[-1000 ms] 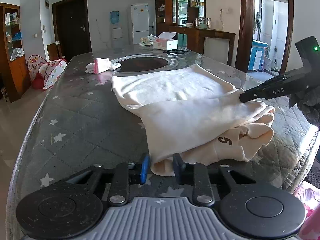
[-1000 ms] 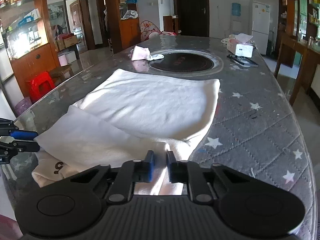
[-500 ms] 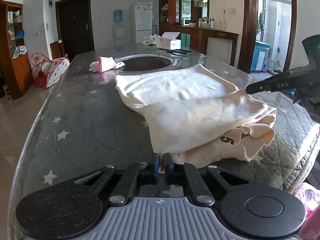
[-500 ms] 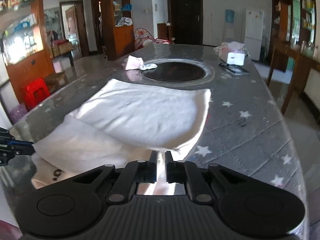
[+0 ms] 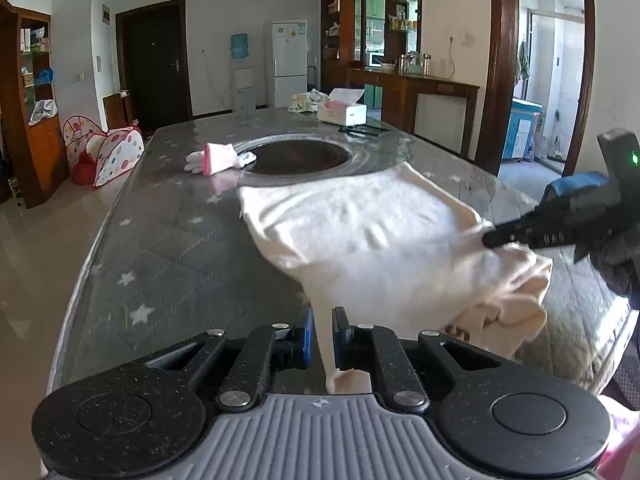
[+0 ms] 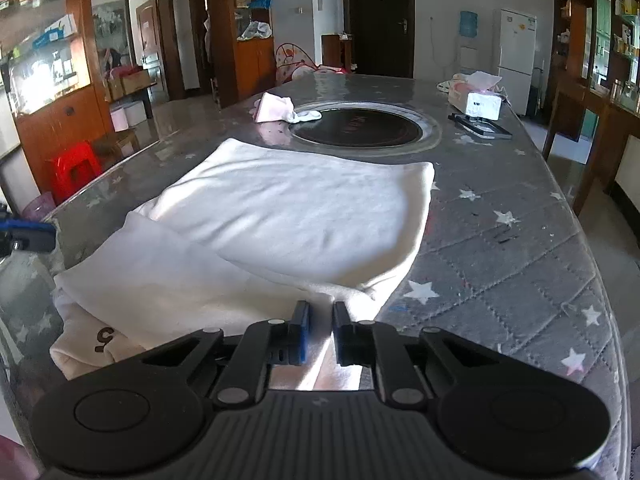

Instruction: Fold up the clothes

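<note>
left tool (image 5: 322, 330): near edge of the surface, fingers nearly closed with a narrow gap, a fold of cream cloth pinched between them; cloth rises up off the surface from the fingers.
right tool (image 6: 321, 326): fingers drawn close, cream cloth bunched between them at the garment's near right corner. in left view its black tip (image 5: 494, 237) is at the garment's right edge, fabric pulled toward it, blurred.
garment (image 6: 288, 216): cream, on the near half of the surface, partly folded; upper layer lies flat toward the round plate, lower layer sticks out at the near left with a dark "5" print (image 6: 105, 335). in left view (image 5: 372, 232) the near part is lifted and rumpled, some hanging over the surface edge.
surface (image 6: 500, 272): long, grey quilted cover with white stars, glossy sheet on top.
round plate (image 6: 356, 125): dark, set into the surface past the garment's far edge, apart from it.
pink glove (image 6: 276, 107): lies just left of the round plate, white fingers touching its rim.
tissue box (image 6: 474, 101): far right of surface, tissue sticking up.
black tray (image 6: 482, 126): flat item just in front of tissue box; can't tell what it is.
fridge (image 5: 290, 62): white, against back wall, water dispenser (image 5: 242, 70) beside it.
play tent (image 5: 106, 148): dotted, on floor left of surface.
red stool (image 6: 74, 170): on floor, left side in right view.
</note>
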`<act>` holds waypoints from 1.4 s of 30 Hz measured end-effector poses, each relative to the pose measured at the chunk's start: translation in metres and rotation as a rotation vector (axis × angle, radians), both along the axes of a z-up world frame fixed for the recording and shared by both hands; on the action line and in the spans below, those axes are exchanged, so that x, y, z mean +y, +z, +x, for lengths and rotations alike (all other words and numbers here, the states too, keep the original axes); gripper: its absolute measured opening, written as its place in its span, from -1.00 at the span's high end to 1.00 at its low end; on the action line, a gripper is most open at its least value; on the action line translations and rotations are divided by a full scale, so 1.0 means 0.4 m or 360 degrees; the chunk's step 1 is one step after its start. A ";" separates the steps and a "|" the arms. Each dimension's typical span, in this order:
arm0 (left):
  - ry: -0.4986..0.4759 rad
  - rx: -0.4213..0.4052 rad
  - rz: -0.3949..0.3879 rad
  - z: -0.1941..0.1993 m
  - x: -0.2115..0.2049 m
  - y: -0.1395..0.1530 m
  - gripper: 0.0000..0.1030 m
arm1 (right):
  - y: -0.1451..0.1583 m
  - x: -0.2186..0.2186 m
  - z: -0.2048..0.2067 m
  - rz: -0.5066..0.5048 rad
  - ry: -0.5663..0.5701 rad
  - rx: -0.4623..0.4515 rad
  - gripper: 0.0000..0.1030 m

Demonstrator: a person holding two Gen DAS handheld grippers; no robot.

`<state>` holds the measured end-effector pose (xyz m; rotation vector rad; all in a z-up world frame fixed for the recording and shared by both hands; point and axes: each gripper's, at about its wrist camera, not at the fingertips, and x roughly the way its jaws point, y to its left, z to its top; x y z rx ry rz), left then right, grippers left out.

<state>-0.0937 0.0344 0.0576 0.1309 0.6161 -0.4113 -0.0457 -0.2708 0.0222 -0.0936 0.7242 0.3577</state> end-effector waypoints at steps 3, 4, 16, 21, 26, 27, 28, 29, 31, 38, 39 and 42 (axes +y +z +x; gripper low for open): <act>-0.0043 -0.0018 -0.0002 0.024 -0.023 0.013 0.67 | 0.007 -0.002 -0.001 -0.0008 -0.0019 -0.0012 0.74; -0.0060 -0.0022 -0.0005 0.031 -0.032 0.015 0.65 | 0.014 -0.002 -0.004 -0.0003 -0.0026 -0.0034 0.74; -0.0143 0.0098 0.0014 0.154 -0.133 -0.055 0.35 | 0.006 0.053 0.008 -0.0004 0.0135 -0.0056 0.69; -0.0125 0.0123 0.0030 0.180 -0.126 -0.083 0.30 | -0.003 0.053 0.013 -0.0022 0.0167 -0.0034 0.67; -0.0146 0.0075 0.0038 0.170 -0.132 -0.068 0.15 | 0.015 0.055 -0.002 -0.0057 0.0215 -0.0075 0.60; -0.0147 0.0075 0.0045 0.172 -0.135 -0.069 0.15 | 0.015 0.056 -0.003 -0.0062 0.0222 -0.0075 0.58; -0.0150 0.0078 0.0049 0.171 -0.136 -0.069 0.15 | 0.013 0.057 -0.004 -0.0059 0.0225 -0.0066 0.58; -0.0153 0.0081 0.0051 0.168 -0.136 -0.069 0.15 | 0.013 0.059 -0.007 -0.0057 0.0236 -0.0059 0.58; -0.0159 0.0088 0.0054 0.163 -0.137 -0.069 0.13 | 0.018 0.064 -0.022 -0.0053 0.0283 -0.0056 0.56; -0.0254 0.0043 0.0099 0.108 -0.154 -0.068 -0.03 | -0.001 0.090 -0.066 -0.0152 0.0428 -0.0032 0.30; -0.0258 0.0045 0.0119 0.102 -0.157 -0.074 -0.05 | -0.002 0.088 -0.070 -0.0155 0.0425 -0.0039 0.30; -0.0279 0.0043 0.0158 0.087 -0.160 -0.087 -0.10 | 0.010 0.081 -0.080 -0.0144 0.0411 -0.0065 0.28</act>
